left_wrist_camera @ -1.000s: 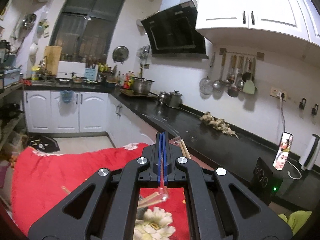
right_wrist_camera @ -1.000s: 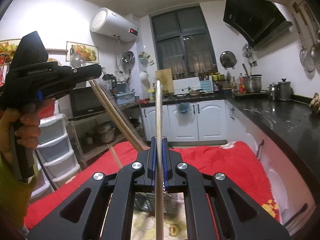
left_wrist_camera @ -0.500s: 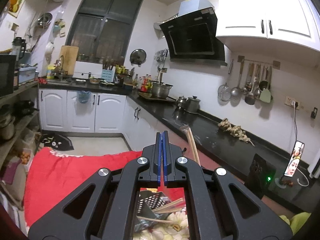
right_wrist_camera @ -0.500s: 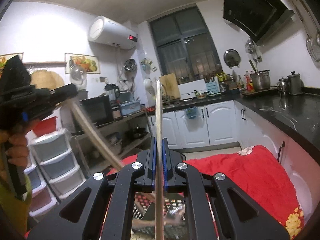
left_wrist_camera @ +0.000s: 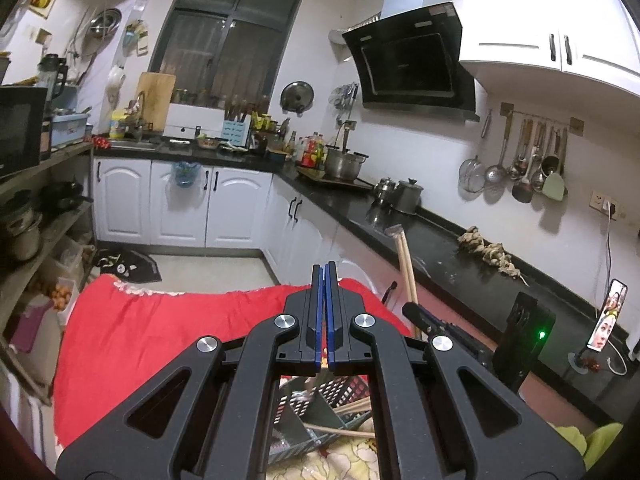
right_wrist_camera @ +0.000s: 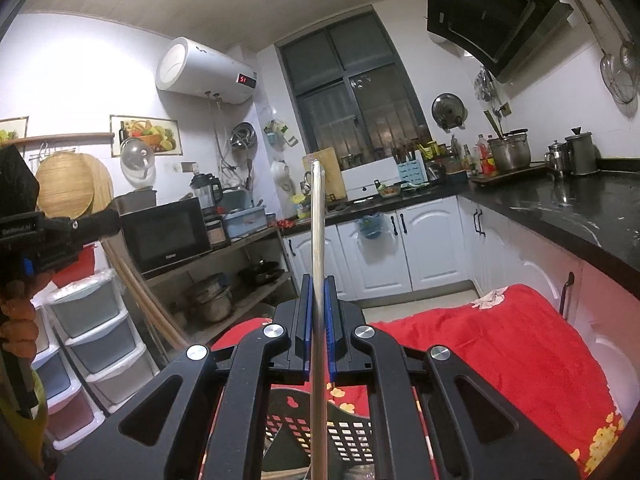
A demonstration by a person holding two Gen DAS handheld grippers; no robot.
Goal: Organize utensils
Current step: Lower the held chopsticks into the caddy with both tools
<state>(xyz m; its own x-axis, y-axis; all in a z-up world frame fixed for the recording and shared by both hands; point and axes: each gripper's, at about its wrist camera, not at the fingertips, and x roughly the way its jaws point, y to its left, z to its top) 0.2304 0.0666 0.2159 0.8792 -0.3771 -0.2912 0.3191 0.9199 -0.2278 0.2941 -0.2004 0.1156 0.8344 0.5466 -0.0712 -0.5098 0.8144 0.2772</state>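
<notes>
One lit water-heater display (right_wrist_camera: 245, 79), unreadable

L gripper (left_wrist_camera: 325, 276): jaws fully closed, blue pads pressed flat together w/ nothing seen between them, pointing a bit below level. In the R wrist view it shows far left of the R jaws, gripped by a hand (right_wrist_camera: 18, 316) w/ fingers curled round the handle. R gripper (right_wrist_camera: 319, 292): jaws nearly closed, clamped on a thin upright stick that runs thru the pad gap, above and below; pointing abt level. In the L wrist view its dark tip sits just right of the L jaws.
</notes>
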